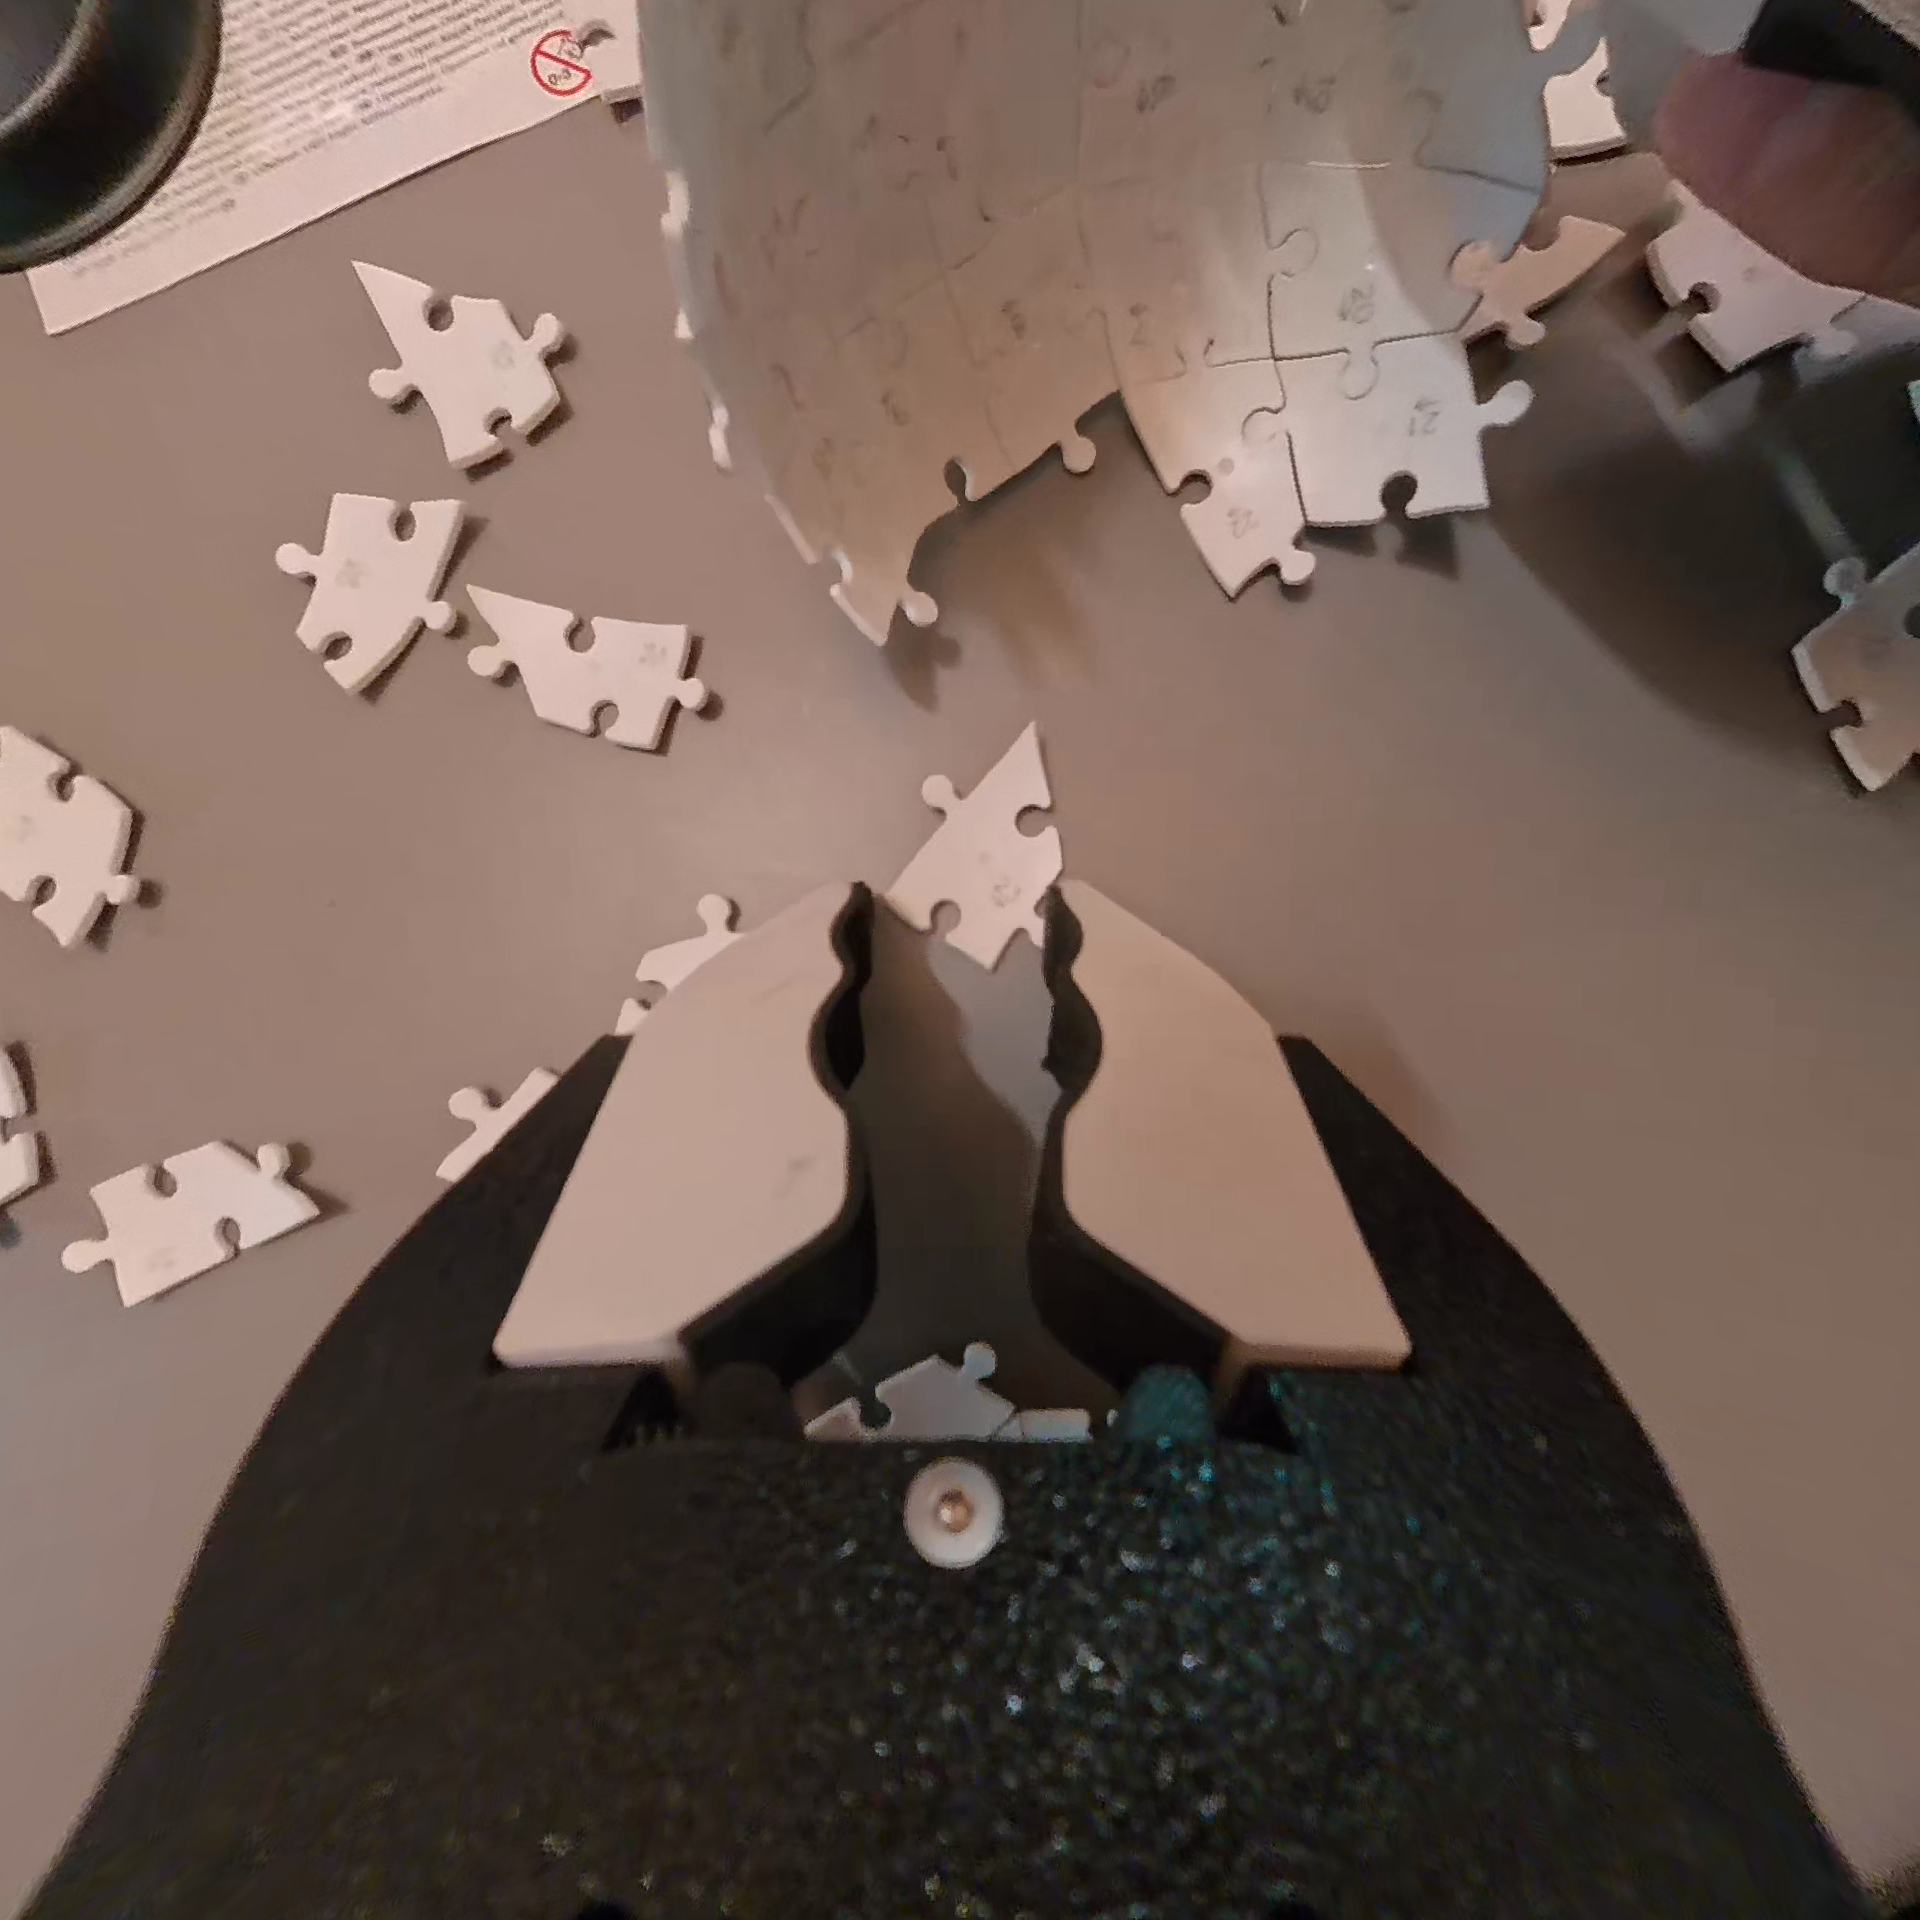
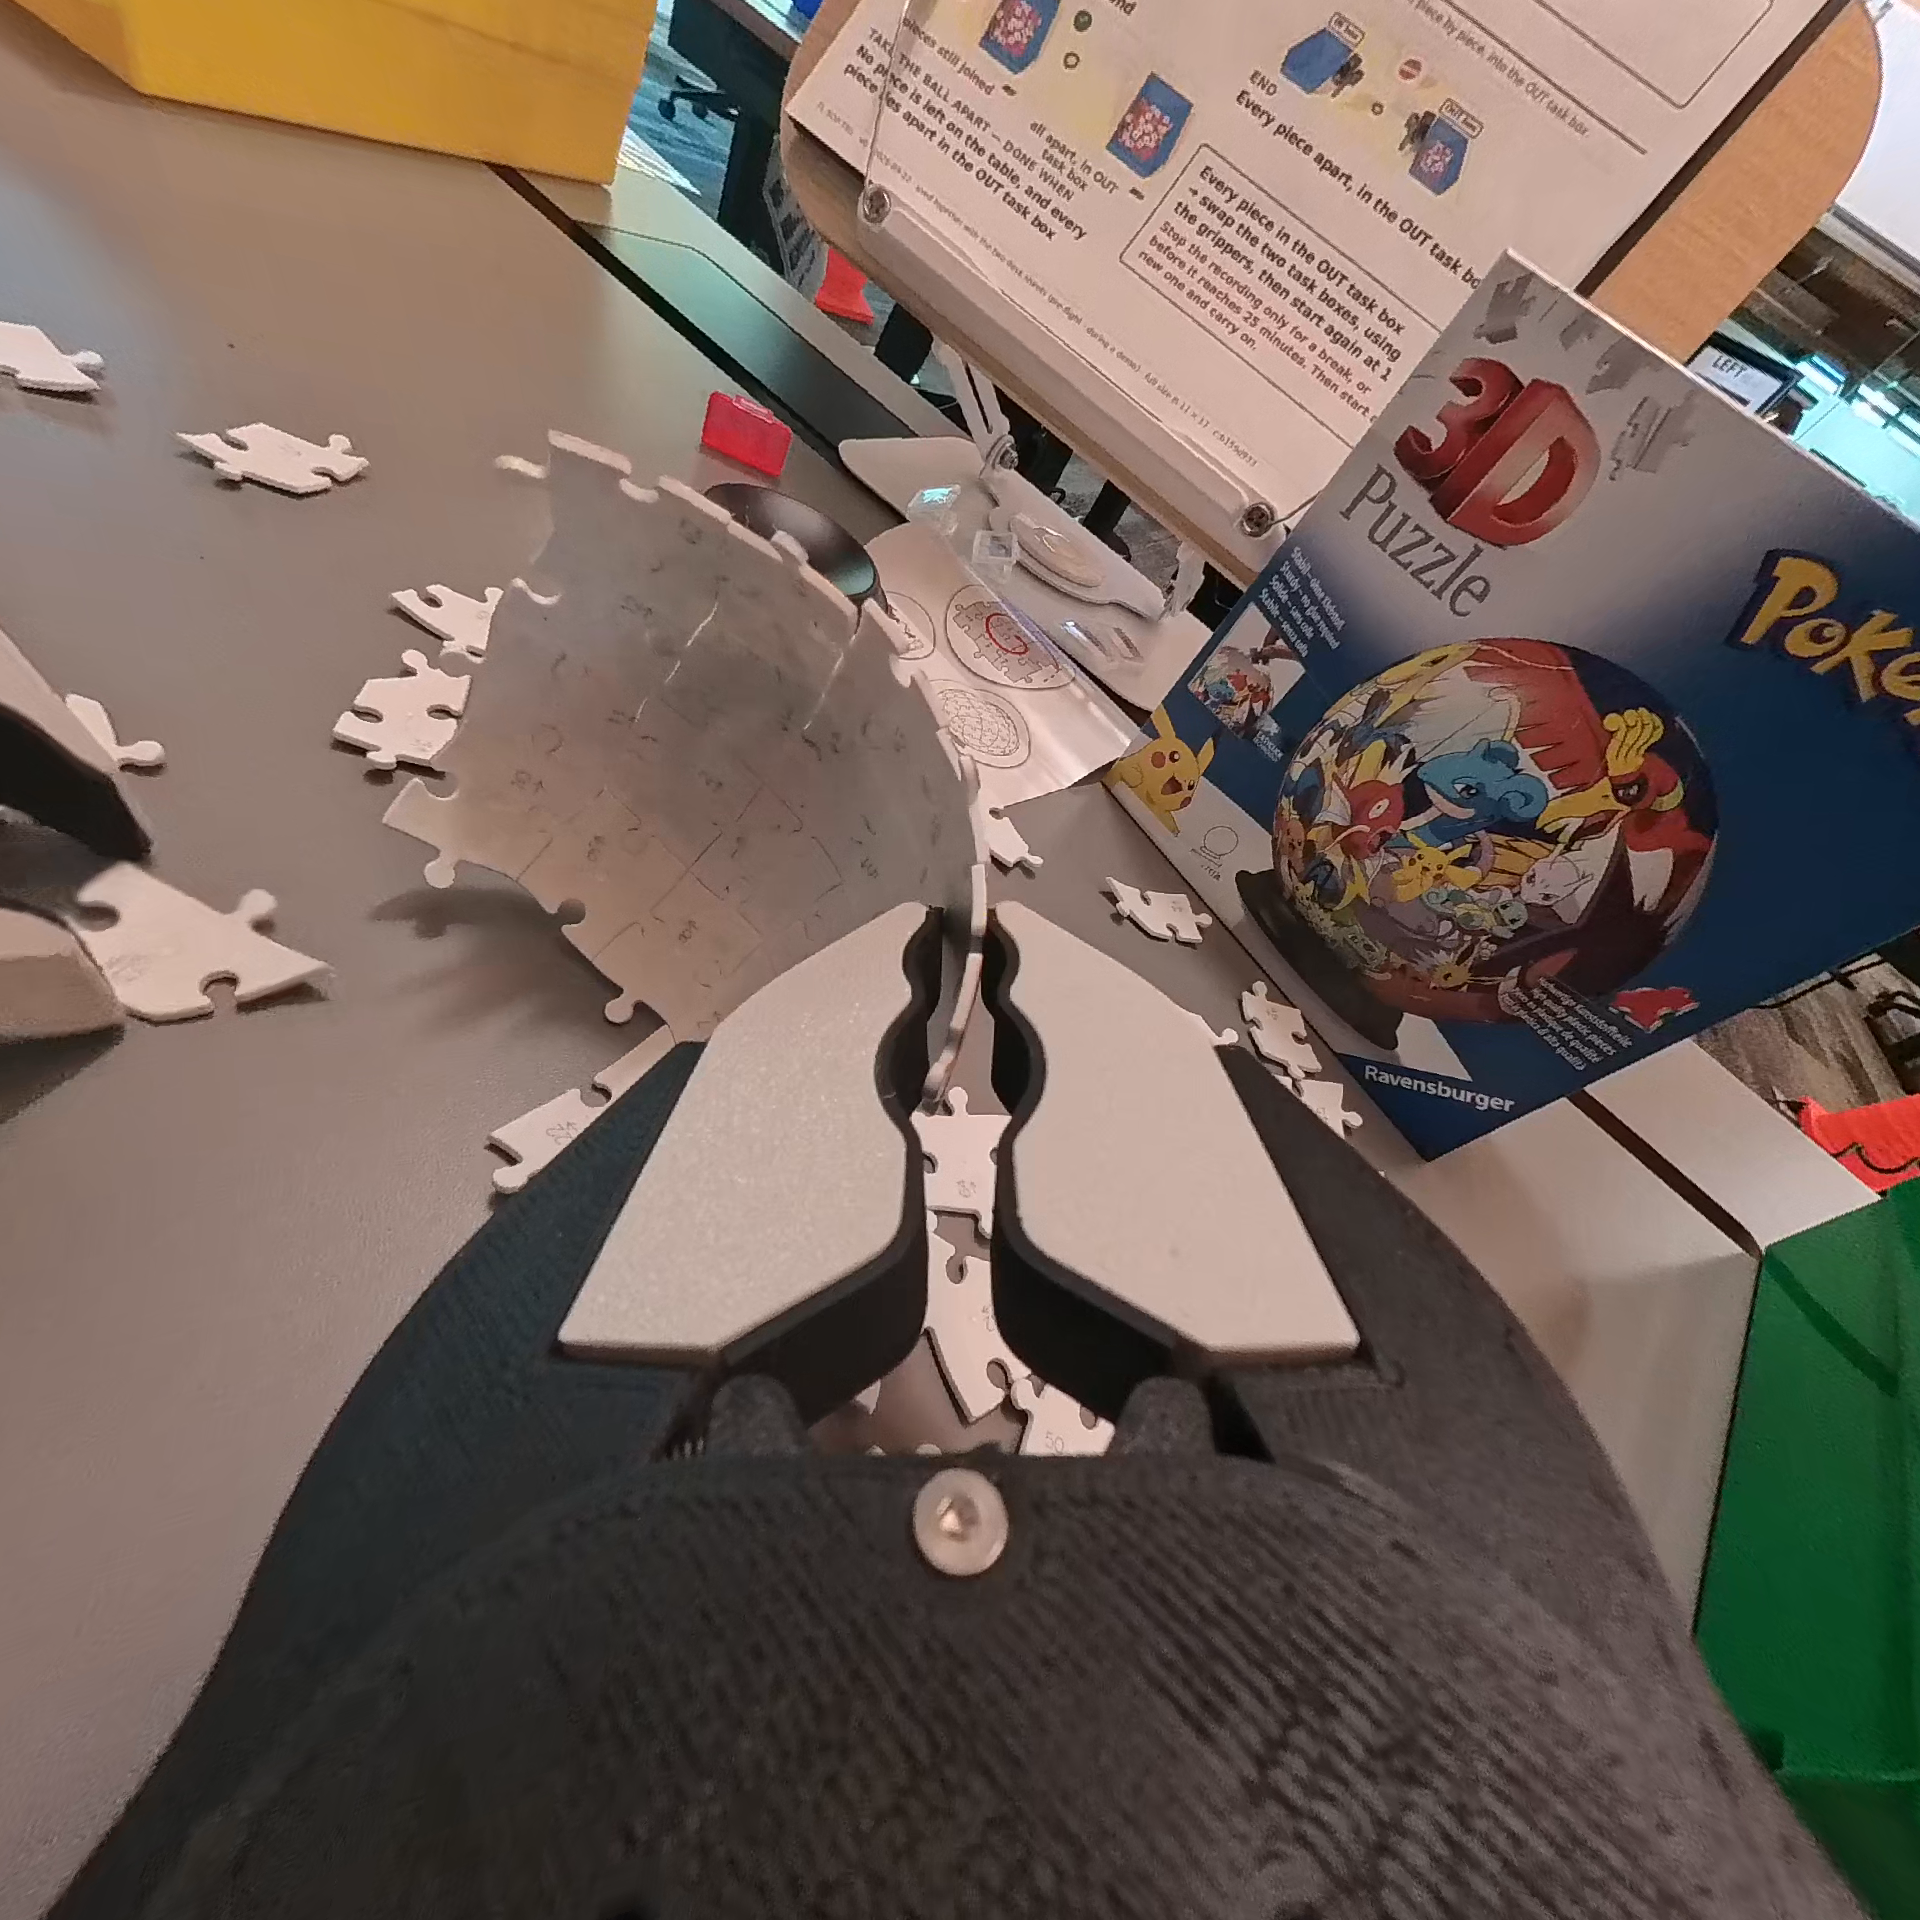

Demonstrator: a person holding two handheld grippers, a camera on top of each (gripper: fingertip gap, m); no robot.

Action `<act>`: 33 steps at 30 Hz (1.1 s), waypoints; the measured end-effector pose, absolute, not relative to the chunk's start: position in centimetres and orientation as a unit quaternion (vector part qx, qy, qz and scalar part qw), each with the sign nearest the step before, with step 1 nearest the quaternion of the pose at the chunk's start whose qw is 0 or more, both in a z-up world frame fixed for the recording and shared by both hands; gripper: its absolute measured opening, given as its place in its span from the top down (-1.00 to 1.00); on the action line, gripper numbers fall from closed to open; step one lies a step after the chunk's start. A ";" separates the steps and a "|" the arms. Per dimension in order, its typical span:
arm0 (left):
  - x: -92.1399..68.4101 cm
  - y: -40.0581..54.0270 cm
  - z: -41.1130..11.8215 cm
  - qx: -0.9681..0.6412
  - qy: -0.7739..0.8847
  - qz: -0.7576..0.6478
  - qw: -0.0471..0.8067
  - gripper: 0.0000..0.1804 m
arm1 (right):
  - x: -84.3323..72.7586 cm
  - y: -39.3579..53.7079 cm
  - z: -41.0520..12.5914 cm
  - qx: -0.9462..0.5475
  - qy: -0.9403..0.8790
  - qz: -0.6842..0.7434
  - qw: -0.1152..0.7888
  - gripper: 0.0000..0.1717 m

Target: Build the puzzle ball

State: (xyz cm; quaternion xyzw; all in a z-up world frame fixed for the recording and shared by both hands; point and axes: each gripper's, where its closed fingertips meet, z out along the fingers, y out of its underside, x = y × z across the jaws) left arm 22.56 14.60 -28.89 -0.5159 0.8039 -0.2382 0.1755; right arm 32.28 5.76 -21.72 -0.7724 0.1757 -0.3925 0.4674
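Note:
My left gripper [image 1: 961, 899] is open, low over the grey table [image 1: 1299, 831]. A white pointed puzzle piece [image 1: 992, 842] lies flat on the table with its near end between the fingertips [image 1: 821, 935], and the pads do not press on it. The same piece [image 2: 177, 945] shows at the left edge of the right wrist view, between that gripper's two fingers. My right gripper [image 2: 961, 914] is shut on the edge of a curved shell of joined white puzzle pieces [image 2: 707, 748] and holds it tilted above the table. The shell [image 1: 1039, 260] fills the upper middle of the left wrist view.
Several loose white pieces [image 1: 488, 374] lie scattered over the table. A printed sheet [image 1: 312, 135] and a black ring stand [image 1: 83, 114] lie at the far left. A blue puzzle box [image 2: 1558, 727], an upright instruction board [image 2: 1247, 156], a yellow box [image 2: 416, 62] and a green box [image 2: 1829, 1558] stand around the right gripper. Tip to tip, the grippers are about 15 cm apart.

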 end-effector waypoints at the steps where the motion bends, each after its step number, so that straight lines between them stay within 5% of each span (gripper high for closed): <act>1: 22.6 14.5 -28.9 -0.518 0.802 -0.240 0.172 0.65 | 32.3 5.8 -21.7 -0.772 0.176 -0.392 0.468 0.92; 20: 22.9 16.4 -28.9 -0.513 0.811 -0.227 0.165 0.70 | 32.3 5.8 -21.7 -0.772 0.174 -0.391 0.469 0.93; 28: 22.9 15.0 -28.7 -0.320 0.898 -0.233 0.191 0.74 | 32.3 5.8 -21.7 -0.773 0.174 -0.392 0.469 0.93; 33: 23.0 14.8 -28.3 -0.413 0.859 -0.255 0.163 0.64 | 32.3 5.7 -21.7 -0.773 0.174 -0.392 0.468 0.93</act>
